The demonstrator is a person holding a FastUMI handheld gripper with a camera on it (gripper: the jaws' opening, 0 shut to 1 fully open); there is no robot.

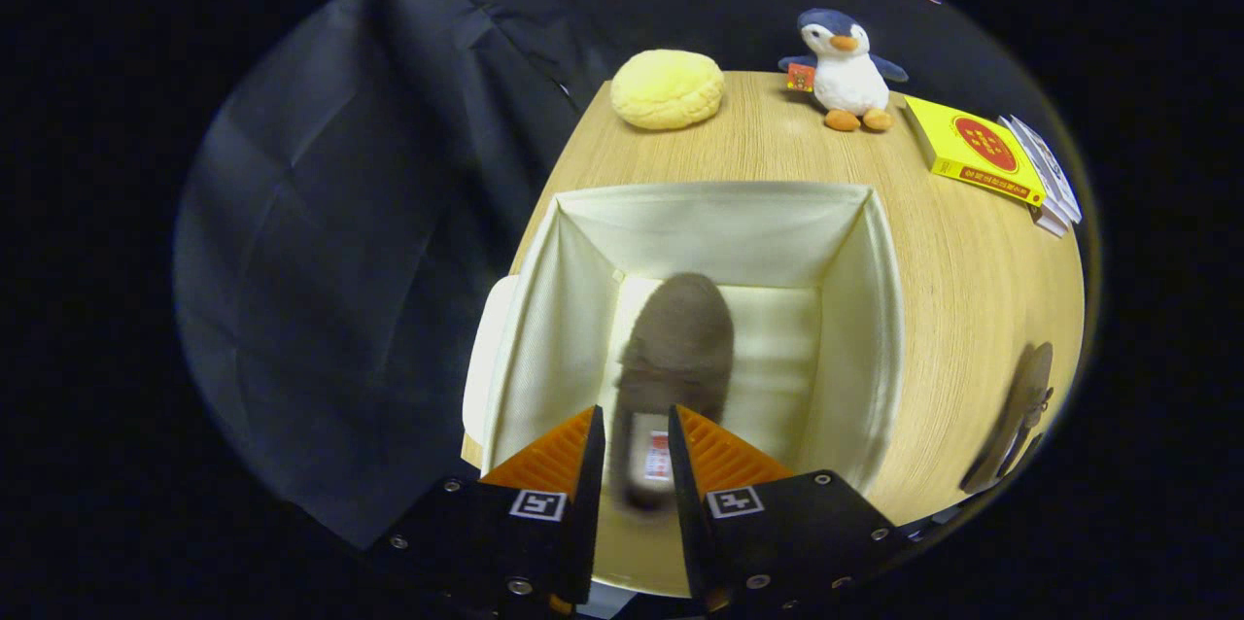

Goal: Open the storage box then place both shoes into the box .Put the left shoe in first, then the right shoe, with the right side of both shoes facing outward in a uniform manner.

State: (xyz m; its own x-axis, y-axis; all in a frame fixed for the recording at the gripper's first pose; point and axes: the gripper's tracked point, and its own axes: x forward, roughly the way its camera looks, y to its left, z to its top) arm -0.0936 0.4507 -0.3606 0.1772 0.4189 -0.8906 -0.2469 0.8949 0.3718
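Currently your gripper (637, 450) is clamped on the heel of a shoe (677, 348), toe hanging down inside the open box (880, 309). Second shoe (1020, 411) lies on the table (972, 260). Risk: heel-only hold may let it swing and land facing wrong.

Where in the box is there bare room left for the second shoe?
The tool holds a brown shoe over the box floor's left-middle. Bare floor lies between the shoe and the right wall. The strip by the left wall is narrow. The other shoe lies on the table.
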